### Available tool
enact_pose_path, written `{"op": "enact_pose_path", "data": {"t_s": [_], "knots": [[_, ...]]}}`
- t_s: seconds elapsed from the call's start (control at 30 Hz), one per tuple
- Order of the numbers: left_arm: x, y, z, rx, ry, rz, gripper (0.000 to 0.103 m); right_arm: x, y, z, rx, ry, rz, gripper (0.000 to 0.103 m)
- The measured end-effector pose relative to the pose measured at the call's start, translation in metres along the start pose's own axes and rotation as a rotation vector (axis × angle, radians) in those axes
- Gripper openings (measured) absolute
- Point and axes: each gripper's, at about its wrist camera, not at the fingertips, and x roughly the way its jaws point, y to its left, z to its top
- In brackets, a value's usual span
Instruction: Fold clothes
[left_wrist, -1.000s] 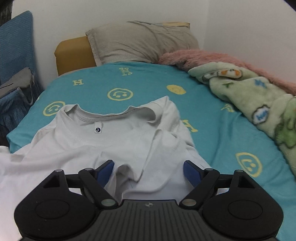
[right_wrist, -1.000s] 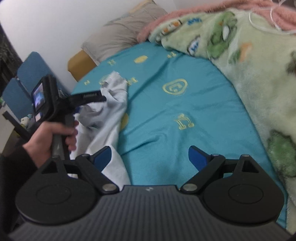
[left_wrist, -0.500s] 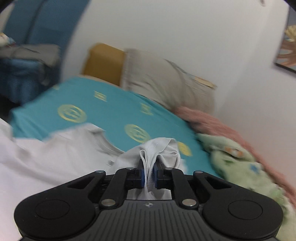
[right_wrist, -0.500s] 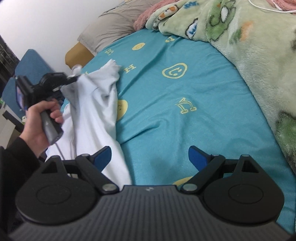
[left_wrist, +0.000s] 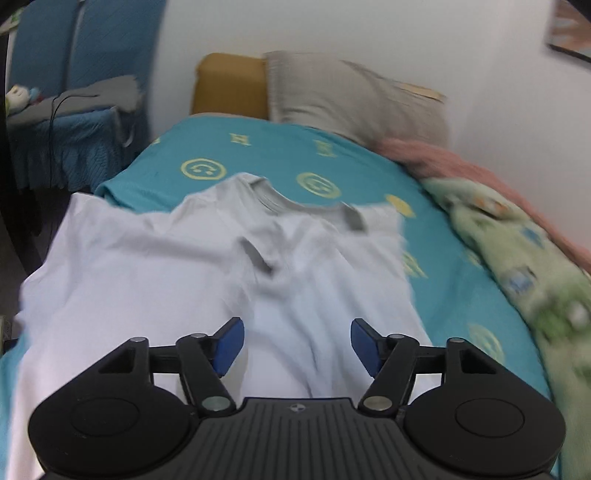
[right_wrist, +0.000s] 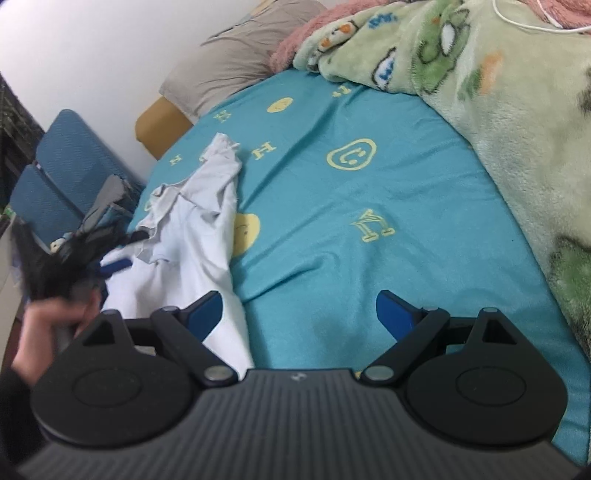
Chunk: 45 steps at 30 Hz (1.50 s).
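Your left gripper hangs over a white T-shirt, its jaws spread wide with nothing between them. The shirt lies rumpled on the bed, on a teal sheet printed with yellow smiley faces. Its grey collar points toward the head of the bed, and the cloth under the collar is bunched into folds. The shirt's left part hangs past the bed's edge. This view is blurred.

Your right gripper is also wide open and empty, poised above bare sheet just right of the shirt. Its left finger overlaps the shirt's edge; you cannot tell if they touch. From this side your left hand shows as a blur at the left edge, gripping its tool beside the shirt.

A grey pillow sits at the head of the bed. A green blanket with a pink one behind it is heaped along the right side. A blue chair stands left of the bed.
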Motion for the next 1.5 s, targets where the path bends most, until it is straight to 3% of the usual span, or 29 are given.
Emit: {"op": "enact_pose_path", "data": {"t_s": [0.17,0.27,0.43,0.57,0.83,1.13,1.17,1.3,1.5], "knots": [[-0.085,-0.002,-0.069,-0.057,0.135,-0.014,0.067,-0.015,0.011,-0.003,-0.053,-0.013,0.035,0.091],[-0.123,-0.004,-0.11,-0.096,0.176,-0.03,0.067,-0.029,0.018,-0.005,-0.09,-0.036,0.056,0.091],[-0.148,-0.002,-0.171,-0.157,0.31,-0.127,0.062,-0.049,0.023,-0.01,-0.118,-0.054,0.078,0.091],[-0.149,0.001,-0.195,-0.183,0.375,-0.157,0.059,-0.06,0.022,-0.015,-0.103,-0.051,0.078,0.091],[-0.155,-0.014,-0.212,-0.105,0.467,-0.236,0.059,-0.064,0.026,-0.019,-0.118,-0.049,0.076,0.091],[-0.163,-0.021,-0.219,-0.107,0.567,-0.298,0.057,-0.058,0.031,-0.02,-0.127,-0.028,0.103,0.091],[-0.166,-0.022,-0.22,-0.096,0.572,-0.296,0.056,-0.058,0.032,-0.02,-0.128,-0.027,0.106,0.091],[-0.171,-0.027,-0.219,-0.044,0.575,-0.25,0.036,-0.056,0.035,-0.021,-0.135,-0.024,0.118,0.091],[-0.173,-0.038,-0.222,0.02,0.575,-0.193,0.036,-0.06,0.038,-0.022,-0.146,-0.026,0.132,0.091]]}}
